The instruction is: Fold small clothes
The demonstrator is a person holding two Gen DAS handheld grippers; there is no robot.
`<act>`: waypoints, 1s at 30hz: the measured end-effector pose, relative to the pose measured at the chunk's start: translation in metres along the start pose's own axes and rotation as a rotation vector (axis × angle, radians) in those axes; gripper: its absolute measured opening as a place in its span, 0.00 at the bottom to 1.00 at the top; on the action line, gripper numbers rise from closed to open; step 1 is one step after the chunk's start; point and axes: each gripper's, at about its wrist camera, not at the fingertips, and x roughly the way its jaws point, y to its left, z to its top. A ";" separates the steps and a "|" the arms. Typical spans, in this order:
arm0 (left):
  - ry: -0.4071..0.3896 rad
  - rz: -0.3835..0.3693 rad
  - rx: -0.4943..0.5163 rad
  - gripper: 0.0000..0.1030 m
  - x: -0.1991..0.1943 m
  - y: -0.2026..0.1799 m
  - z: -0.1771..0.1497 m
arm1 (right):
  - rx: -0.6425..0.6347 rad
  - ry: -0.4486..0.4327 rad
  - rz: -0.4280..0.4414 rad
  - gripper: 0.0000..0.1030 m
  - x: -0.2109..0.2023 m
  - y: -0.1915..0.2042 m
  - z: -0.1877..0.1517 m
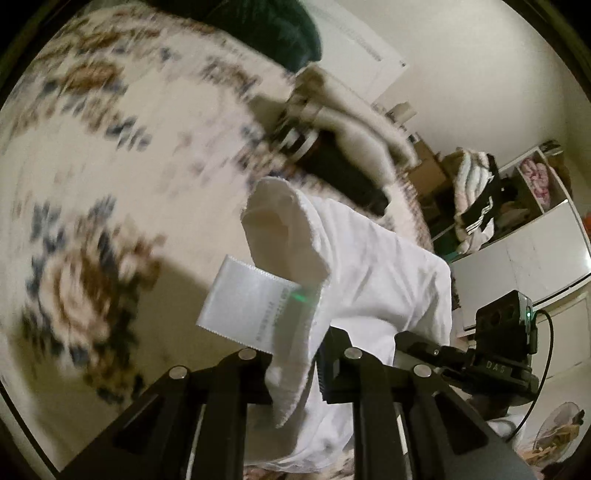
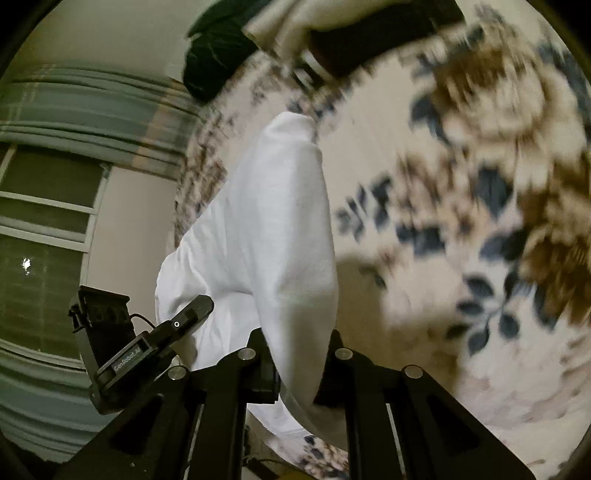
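Observation:
A small white garment (image 1: 369,266) hangs between both grippers above a floral blanket (image 1: 92,166). My left gripper (image 1: 299,369) is shut on one edge of it; a white care label (image 1: 251,306) sticks out beside the fingers. My right gripper (image 2: 295,373) is shut on another edge of the white garment (image 2: 266,229), which drapes forward over the blanket (image 2: 461,221). The right gripper (image 1: 461,358) shows at the right of the left wrist view, and the left gripper (image 2: 147,347) shows at the left of the right wrist view.
A pile of other clothes, black, cream and striped, (image 1: 332,147) lies at the blanket's far edge, with a dark green item (image 1: 280,29) behind. Shelves with folded fabrics (image 1: 480,199) stand at the right. A window with blinds (image 2: 44,221) shows in the right wrist view.

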 end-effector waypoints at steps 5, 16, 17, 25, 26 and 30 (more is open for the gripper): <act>-0.040 -0.021 0.030 0.11 0.007 -0.052 0.081 | -0.040 -0.071 0.003 0.12 -0.041 0.036 0.075; -0.053 -0.020 0.092 0.12 0.122 -0.123 0.304 | -0.065 -0.211 -0.043 0.12 -0.068 0.064 0.343; -0.042 -0.011 0.098 0.12 0.137 -0.125 0.321 | -0.057 -0.216 -0.051 0.12 -0.066 0.062 0.367; 0.060 0.156 0.109 0.13 0.259 -0.111 0.400 | -0.019 -0.174 -0.198 0.12 -0.015 0.012 0.512; 0.072 0.184 0.107 0.13 0.266 -0.106 0.401 | -0.013 -0.172 -0.222 0.12 -0.007 0.002 0.521; 0.146 0.269 0.163 0.13 0.291 -0.099 0.396 | 0.082 -0.115 -0.292 0.38 0.016 -0.040 0.542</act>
